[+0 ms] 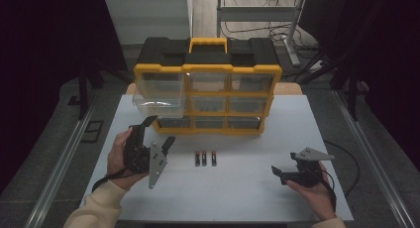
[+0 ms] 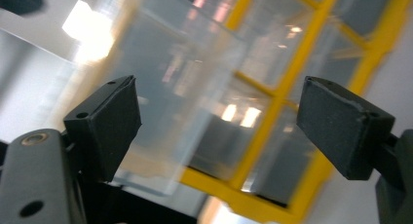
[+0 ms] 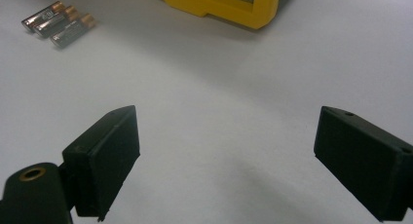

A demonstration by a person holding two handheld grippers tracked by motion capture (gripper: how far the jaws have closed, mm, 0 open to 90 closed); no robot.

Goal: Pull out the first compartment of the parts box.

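Observation:
A yellow-and-black organizer (image 1: 208, 89) with clear drawers stands at the back of the white table (image 1: 237, 198). Its middle-left clear drawer (image 1: 158, 105) is pulled out toward me. My left gripper (image 1: 159, 131) is open just in front of that drawer, its jaws wide apart and holding nothing. In the left gripper view the drawer (image 2: 160, 87) and the yellow frame (image 2: 272, 107) lie beyond the left gripper (image 2: 219, 121). Three batteries (image 1: 205, 158) lie side by side in front of the organizer. My right gripper (image 1: 278, 174) rests open at the table's right, with bare table between its jaws (image 3: 226, 156).
In the right gripper view the batteries (image 3: 58, 22) lie far left and the organizer's yellow corner (image 3: 229, 7) sits ahead. Metal rails run along both sides of the table, and a desk frame with cables stands behind the organizer.

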